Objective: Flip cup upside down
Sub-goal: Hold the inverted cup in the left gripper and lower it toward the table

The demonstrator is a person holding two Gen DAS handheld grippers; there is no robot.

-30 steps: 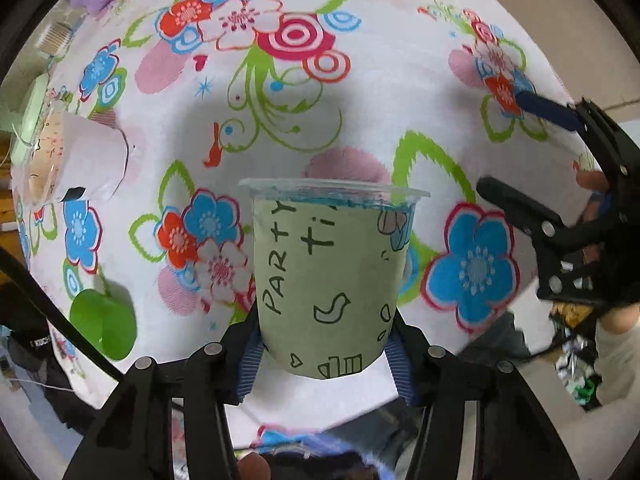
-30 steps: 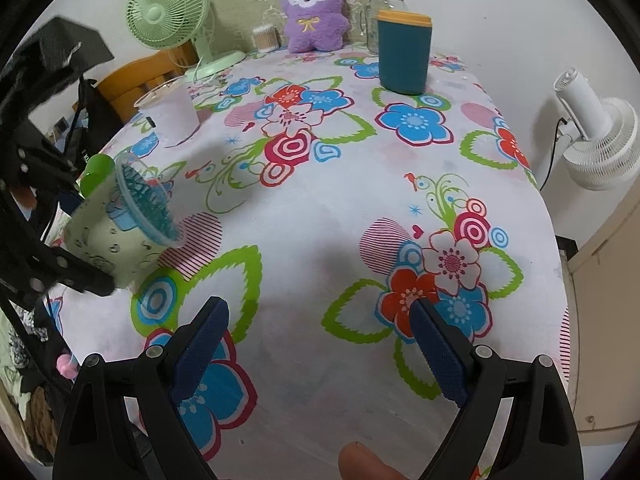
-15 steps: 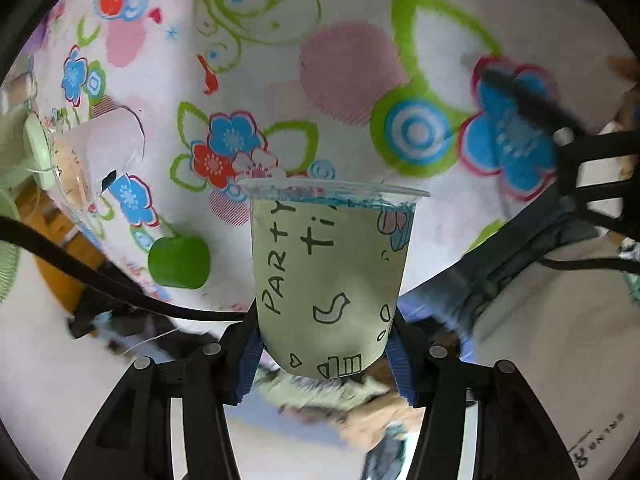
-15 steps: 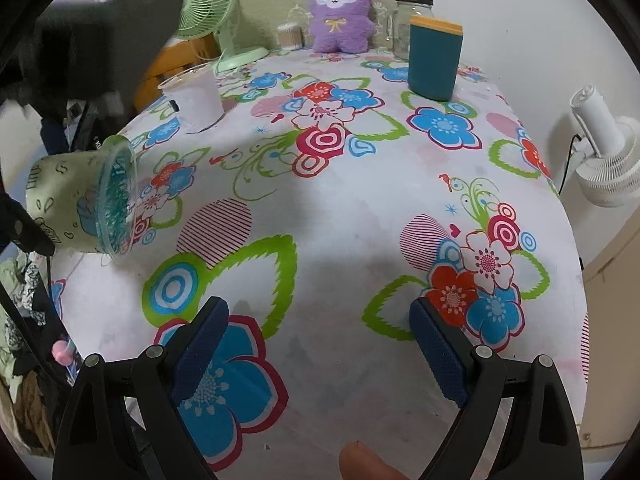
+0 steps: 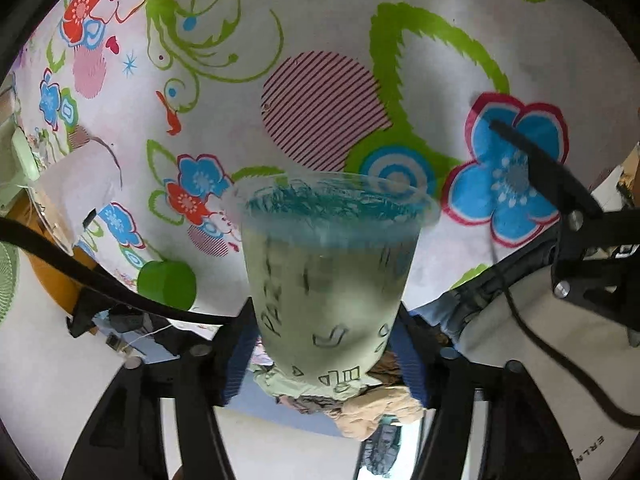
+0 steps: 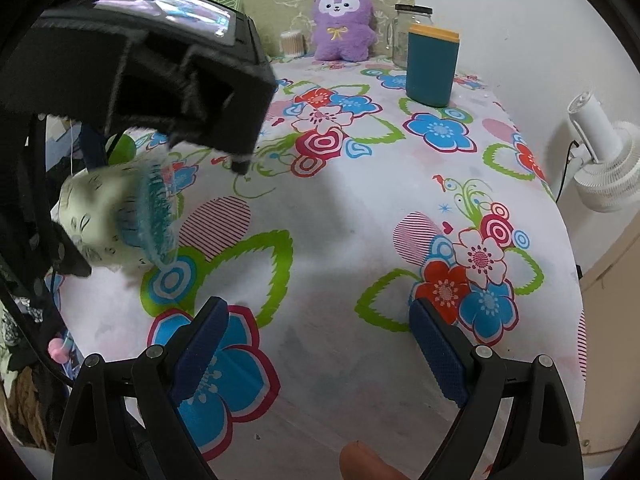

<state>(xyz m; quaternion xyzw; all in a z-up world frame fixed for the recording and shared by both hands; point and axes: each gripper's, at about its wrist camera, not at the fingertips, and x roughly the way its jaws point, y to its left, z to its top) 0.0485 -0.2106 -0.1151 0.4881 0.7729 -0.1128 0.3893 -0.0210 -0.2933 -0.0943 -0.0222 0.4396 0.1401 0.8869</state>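
A pale green plastic cup [image 5: 328,280] with black doodles, "PARTY" lettering and a blue band under its clear rim is held in my left gripper [image 5: 324,352], which is shut on its lower body. In the right wrist view the cup [image 6: 116,220] hangs tilted above the table's left side, its mouth facing right and slightly down toward the floral tablecloth [image 6: 360,220]. My right gripper [image 6: 320,352] is open and empty, low over the table's near side.
A teal container with an orange lid [image 6: 432,66], a glass jar [image 6: 412,32] and a purple plush toy [image 6: 342,20] stand at the far edge. A white cup [image 5: 76,184] and a green cap [image 5: 168,284] are at the table's left. A white fan [image 6: 604,164] stands at the right.
My left gripper has rotated with the cup, turning its mouth from upward to sideways and now tilting down toward the table. My right gripper stayed in place.
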